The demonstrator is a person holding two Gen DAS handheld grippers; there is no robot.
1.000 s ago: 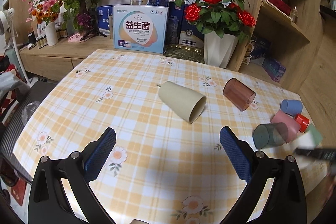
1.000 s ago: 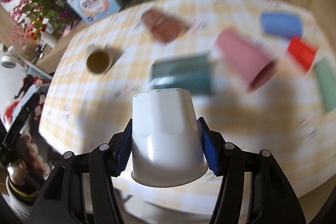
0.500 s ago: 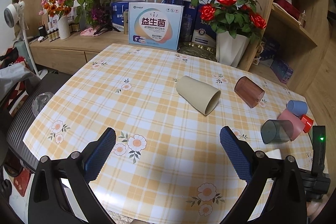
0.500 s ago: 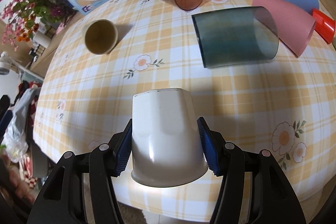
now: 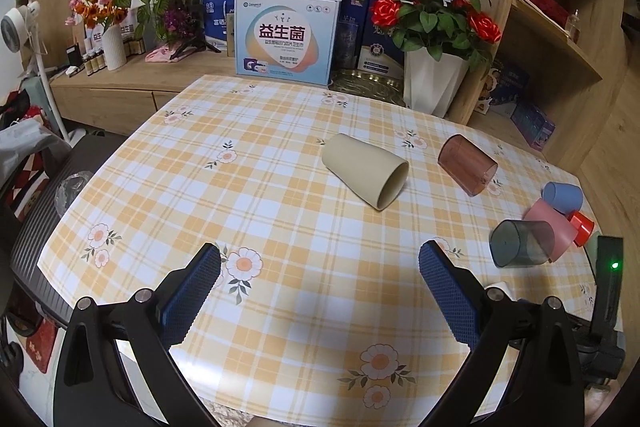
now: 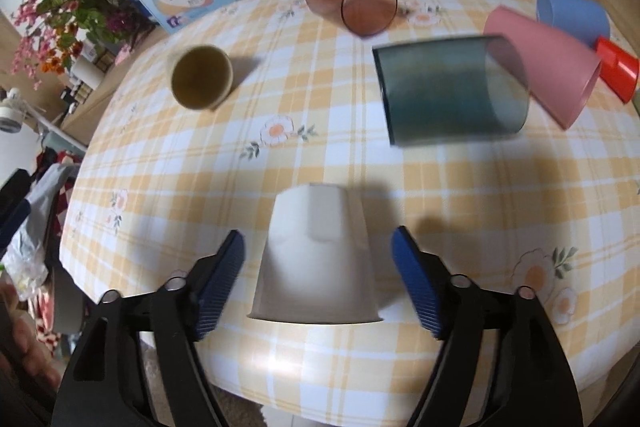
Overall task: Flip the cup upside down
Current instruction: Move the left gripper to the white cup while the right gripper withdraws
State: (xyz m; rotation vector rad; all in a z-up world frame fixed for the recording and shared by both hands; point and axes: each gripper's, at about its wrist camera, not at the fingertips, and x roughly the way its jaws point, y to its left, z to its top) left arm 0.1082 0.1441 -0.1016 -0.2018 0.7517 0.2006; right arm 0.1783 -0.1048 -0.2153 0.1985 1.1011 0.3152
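A white cup stands upside down on the checked tablecloth, rim down, near the table's front edge. My right gripper is open, its blue fingers either side of the cup and clear of it. A sliver of the white cup shows in the left wrist view, behind my right finger. My left gripper is open and empty over the front of the table.
Other cups lie on their sides: beige, brown see-through, dark teal, pink, blue, red. Boxes and flower vases stand behind.
My right gripper has opened and let go of the white cup, which now stands upside down on the table. The left gripper stays open.
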